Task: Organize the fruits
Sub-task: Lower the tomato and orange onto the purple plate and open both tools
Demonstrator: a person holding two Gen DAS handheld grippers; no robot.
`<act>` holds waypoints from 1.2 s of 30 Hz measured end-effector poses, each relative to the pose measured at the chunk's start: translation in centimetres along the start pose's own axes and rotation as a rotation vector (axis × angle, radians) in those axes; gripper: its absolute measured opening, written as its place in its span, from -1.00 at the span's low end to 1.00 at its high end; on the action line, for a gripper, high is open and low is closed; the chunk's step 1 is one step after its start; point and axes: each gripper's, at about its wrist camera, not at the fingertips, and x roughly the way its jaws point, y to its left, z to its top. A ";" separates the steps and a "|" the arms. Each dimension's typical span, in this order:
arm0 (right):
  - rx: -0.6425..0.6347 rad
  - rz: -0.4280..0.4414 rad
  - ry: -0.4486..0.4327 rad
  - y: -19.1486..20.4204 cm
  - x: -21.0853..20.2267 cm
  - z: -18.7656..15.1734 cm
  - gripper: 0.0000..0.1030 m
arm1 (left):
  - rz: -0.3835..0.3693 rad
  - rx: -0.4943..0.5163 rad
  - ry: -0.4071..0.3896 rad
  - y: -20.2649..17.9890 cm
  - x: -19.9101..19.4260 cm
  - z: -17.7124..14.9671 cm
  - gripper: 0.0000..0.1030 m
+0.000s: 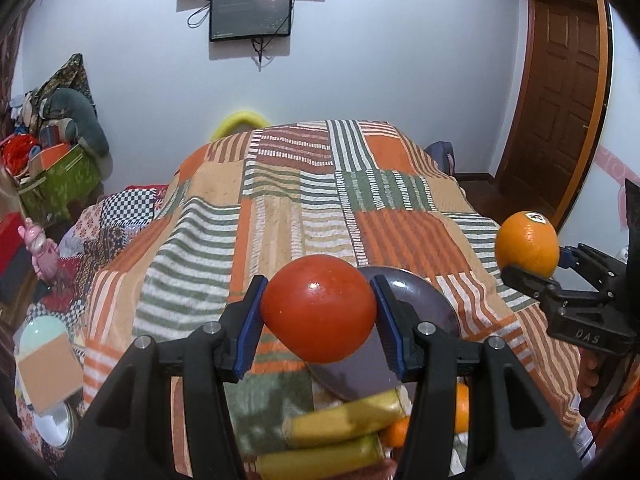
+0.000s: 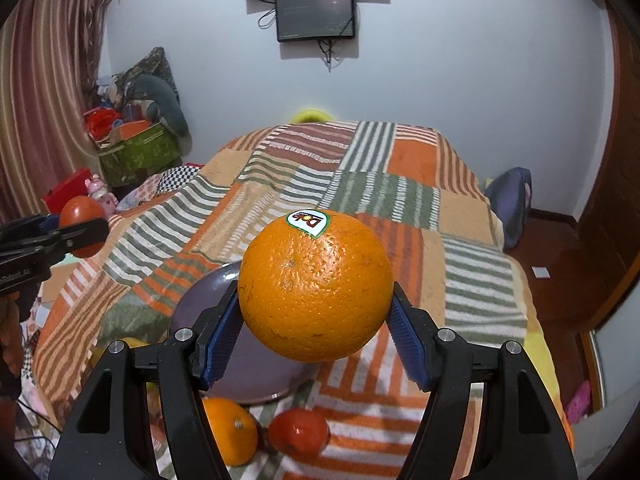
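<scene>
Fruits are mid-transfer: left claw (image 1: pixel 318 314) is clamped on a red tomato (image 1: pixel 319 308), right claw (image 2: pixel 316 320) is clamped on an orange (image 2: pixel 315 286) with a sticker on top, both held in the air above the bed (image 1: pixel 280 208). Blue pads (image 1: pixel 250 330) bear on the sides of each fruit, grips look centred. Target looks like the dark purple plate (image 2: pixel 256 376) on the patchwork blanket, sitting below and between the two claws; nothing on it that I can see. Loose fruit near the plate's close edge: a second orange (image 2: pixel 230 430) and a second tomato (image 2: pixel 298 434) in the right wrist view, two bananas (image 1: pixel 344 420) in the left wrist view. Step, as I read it: carry phase, both loads up, placement not yet done. Next move calls for lowering one fruit at a time onto the plate and parting the jaws only once it's seated; both are round and will likely roll on a shallow plate over soft bedding. Room: the claws are well apart, open blanket beyond the plate. Bed edges drop off left and right, so keep releases central. Don't knock the loose fruit at the near rim while descending.
</scene>
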 end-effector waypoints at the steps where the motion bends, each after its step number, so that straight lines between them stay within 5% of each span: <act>1: -0.003 0.003 0.000 0.2 0.0 0.1 0.27 | -0.002 0.003 0.001 -0.1 0.4 0.2 0.00; 11: -0.066 0.034 0.047 0.9 3.7 0.9 0.27 | -0.035 0.016 0.047 -0.3 4.8 1.4 0.00; 27: -0.166 0.091 0.257 0.6 10.6 0.0 0.28 | -0.117 0.025 0.304 0.0 14.8 -0.2 0.00; 36: -0.199 0.120 0.341 0.7 12.9 -0.8 0.28 | -0.137 0.058 0.389 -0.7 17.0 -1.1 0.00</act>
